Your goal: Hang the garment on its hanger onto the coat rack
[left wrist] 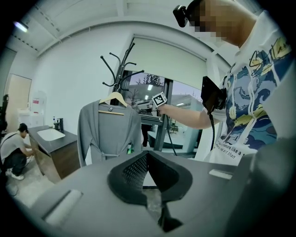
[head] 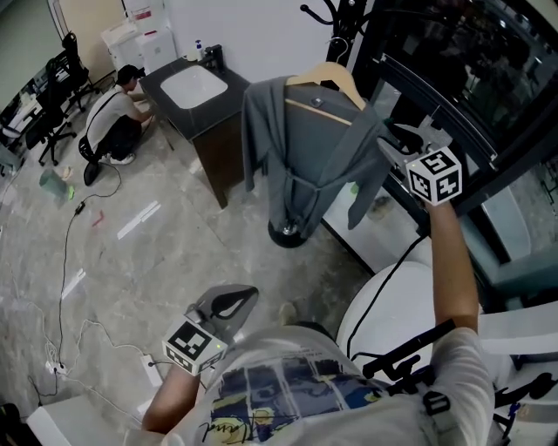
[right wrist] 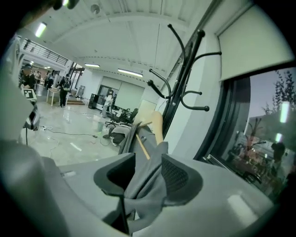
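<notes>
Up high, the right gripper [head: 394, 139] stands released, jaws apart, with a fold of the grey garment [head: 305, 148] lying loose between them. The garment hangs on its wooden hanger [head: 327, 77] at the rack [head: 336, 17] — its hem reaches down by the rack's base. Low down, the left gripper [head: 228, 305] is clenched on nothing.

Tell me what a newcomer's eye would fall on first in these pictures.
The grey garment on its wooden hanger hangs at the black coat rack at the centre of the head view. The right gripper is at its shoulder, jaws apart with a fold of the cloth between them. Far left, a person crouches by a dark cabinet.
</notes>
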`<state>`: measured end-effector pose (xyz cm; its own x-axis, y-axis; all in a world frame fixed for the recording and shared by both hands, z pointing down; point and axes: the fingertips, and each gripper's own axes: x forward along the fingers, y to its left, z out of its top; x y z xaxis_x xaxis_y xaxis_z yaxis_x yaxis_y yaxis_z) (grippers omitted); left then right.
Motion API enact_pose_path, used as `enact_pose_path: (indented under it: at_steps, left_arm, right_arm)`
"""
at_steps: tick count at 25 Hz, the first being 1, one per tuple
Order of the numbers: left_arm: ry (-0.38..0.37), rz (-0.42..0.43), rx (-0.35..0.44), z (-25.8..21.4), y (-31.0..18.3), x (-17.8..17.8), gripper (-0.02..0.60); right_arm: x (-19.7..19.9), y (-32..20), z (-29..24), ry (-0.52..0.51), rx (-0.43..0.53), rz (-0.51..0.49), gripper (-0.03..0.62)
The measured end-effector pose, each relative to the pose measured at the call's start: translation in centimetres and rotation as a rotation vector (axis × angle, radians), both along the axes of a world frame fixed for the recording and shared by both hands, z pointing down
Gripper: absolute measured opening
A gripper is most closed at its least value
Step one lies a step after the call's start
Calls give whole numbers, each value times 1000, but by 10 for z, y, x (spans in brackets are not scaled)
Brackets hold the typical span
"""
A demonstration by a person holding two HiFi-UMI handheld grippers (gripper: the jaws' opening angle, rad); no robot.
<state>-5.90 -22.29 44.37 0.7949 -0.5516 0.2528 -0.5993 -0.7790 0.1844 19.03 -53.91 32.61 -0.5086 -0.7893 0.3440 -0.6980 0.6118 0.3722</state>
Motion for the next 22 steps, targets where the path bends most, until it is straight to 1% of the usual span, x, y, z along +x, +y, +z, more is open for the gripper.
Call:
enact_pose_path:
  at_steps: [4, 8, 10, 13, 18, 22]
  left_arm:
    - [11, 50, 2, 3, 26, -4, 3]
    - [24, 94, 9, 4, 54, -8, 3]
    - [26, 115, 8, 5, 66, -11, 3]
    - [31, 154, -8, 11, 87, -14, 3]
    - [38, 219, -28, 22, 125, -12, 3]
    - [44, 256, -13, 22, 141, -7, 3]
  right_arm:
    - [-14, 66, 16, 18, 2, 13, 163]
    - [-35, 139, 43, 17, -28, 17, 146]
    - [-46, 177, 56, 3, -37, 20, 105]
    - [-60, 233, 77, -38, -72, 52, 11]
    - [-93, 320, 110, -90, -139, 71, 6]
    - [-110, 366, 127, -145, -169, 81, 3]
